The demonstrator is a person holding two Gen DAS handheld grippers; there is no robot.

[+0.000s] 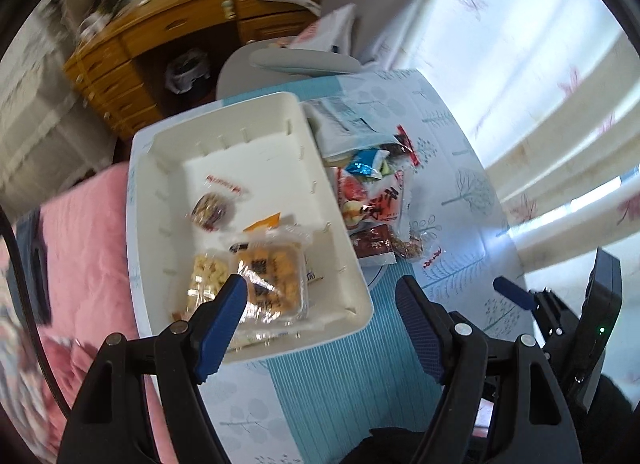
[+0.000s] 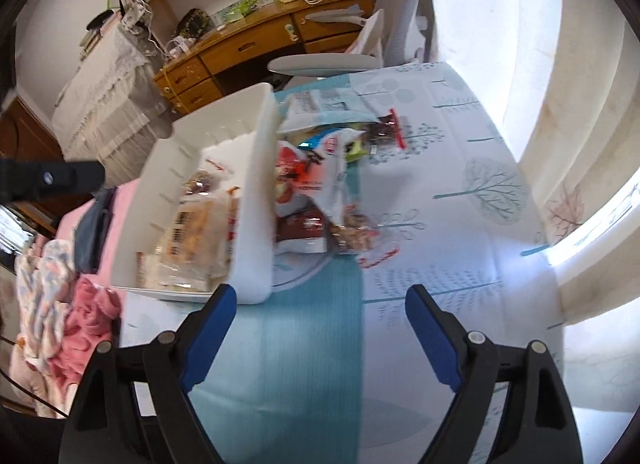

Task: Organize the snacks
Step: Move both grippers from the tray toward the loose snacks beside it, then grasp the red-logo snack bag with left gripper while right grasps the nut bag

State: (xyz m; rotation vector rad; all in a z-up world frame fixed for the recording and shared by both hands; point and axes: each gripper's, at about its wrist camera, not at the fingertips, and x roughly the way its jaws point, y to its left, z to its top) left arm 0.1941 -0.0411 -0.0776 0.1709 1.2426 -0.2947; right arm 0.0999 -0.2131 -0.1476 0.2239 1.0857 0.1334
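Overhead, both gripper pairs [image 1: 322,296] [image 2: 320,304] spread, empty above tree-print tablecloth [image 2: 460,224], wooden desk [image 2: 248,48] behind.

- The left gripper [image 1: 320,304] hangs over the near end of a white bin [image 1: 248,120], jaws apart, nothing between them.
- In the bin lie a clear pack of orange crackers [image 1: 276,280], a pale snack pack [image 1: 206,280] touching it, and a round dark wrapped snack [image 1: 212,208] farther in.
- A heap of snack packets [image 1: 376,192] sits on the patterned tablecloth [image 1: 460,200], just beside the bin.
- The right gripper [image 1: 516,292] shows at the right edge.
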